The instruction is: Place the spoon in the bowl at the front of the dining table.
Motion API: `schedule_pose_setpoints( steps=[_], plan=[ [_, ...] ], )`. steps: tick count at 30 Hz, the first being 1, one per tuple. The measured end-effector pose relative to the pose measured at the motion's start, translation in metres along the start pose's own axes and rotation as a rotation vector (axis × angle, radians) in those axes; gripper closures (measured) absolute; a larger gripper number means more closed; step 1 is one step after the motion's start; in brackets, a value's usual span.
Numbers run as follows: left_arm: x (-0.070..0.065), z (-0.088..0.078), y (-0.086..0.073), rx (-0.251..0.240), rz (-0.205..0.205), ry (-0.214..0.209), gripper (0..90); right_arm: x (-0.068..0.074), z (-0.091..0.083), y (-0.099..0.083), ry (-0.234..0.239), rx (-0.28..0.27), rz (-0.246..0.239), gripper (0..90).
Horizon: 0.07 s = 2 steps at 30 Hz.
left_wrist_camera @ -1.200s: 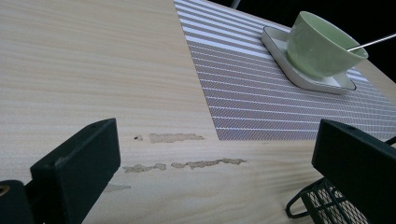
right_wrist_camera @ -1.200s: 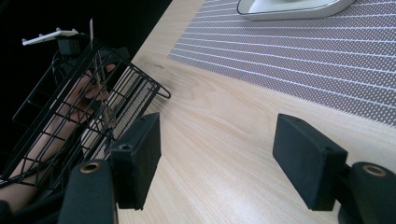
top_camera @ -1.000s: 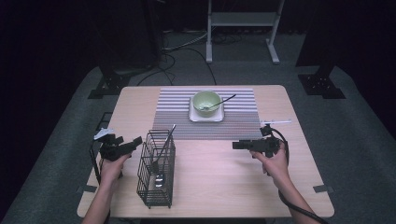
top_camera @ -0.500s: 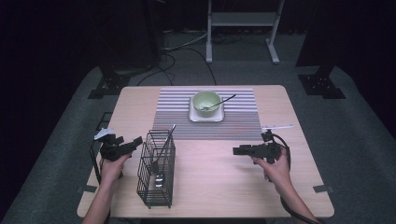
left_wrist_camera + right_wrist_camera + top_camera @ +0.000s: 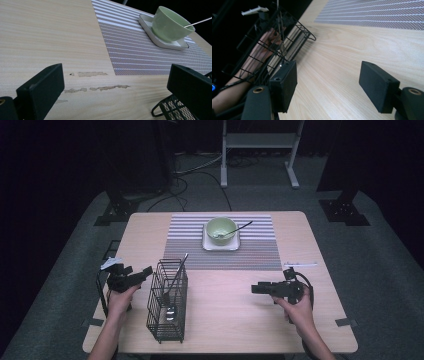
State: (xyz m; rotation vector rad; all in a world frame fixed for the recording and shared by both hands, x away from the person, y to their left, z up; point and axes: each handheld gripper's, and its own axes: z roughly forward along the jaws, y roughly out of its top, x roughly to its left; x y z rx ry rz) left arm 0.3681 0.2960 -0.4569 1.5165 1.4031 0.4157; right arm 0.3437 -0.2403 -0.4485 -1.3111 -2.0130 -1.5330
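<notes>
My left gripper [image 5: 145, 270] is held low over the table's left edge, open and empty, pointing right toward a black wire basket [image 5: 167, 302]. A metal utensil [image 5: 176, 277] leans inside the basket. In the left gripper view the gripper [image 5: 115, 85] has its jaws wide apart over bare wood, with the basket's corner [image 5: 172, 110] by the right jaw. My right gripper [image 5: 256, 289] hovers at the right, open and empty, pointing left. Its own view shows the gripper [image 5: 332, 85] facing the basket [image 5: 274, 42] across bare wood. A green bowl [image 5: 221, 228] with a spoon [image 5: 239, 228] sits on a white square plate [image 5: 220, 244].
A striped placemat [image 5: 250, 251] lies under the plate at the table's far middle. The bowl [image 5: 170, 23] and placemat [image 5: 130, 50] lie ahead of the left gripper. Scuffed patches [image 5: 100, 87] mark the wood. Metal stand legs [image 5: 292, 175] and cables [image 5: 200, 167] lie on the floor beyond.
My right gripper has drifted a little toward the near edge of the table, still open. The left gripper and the basket have stayed put.
</notes>
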Motion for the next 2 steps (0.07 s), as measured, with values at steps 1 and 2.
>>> schedule_pose_setpoints(
  steps=[1, 2],
  plan=[
    [0.0, 0.0004, -0.0001, 0.003, 0.002, -0.001, 0.0, -0.0018, -0.0007, -0.0025, 0.009, -0.011, 0.005, 29.7],
    [-0.0004, 0.0009, -0.0002, 0.003, 0.002, -0.001, 0.0, -0.0032, -0.0014, -0.0047, 0.011, -0.018, 0.004, 29.5]
  ],
)
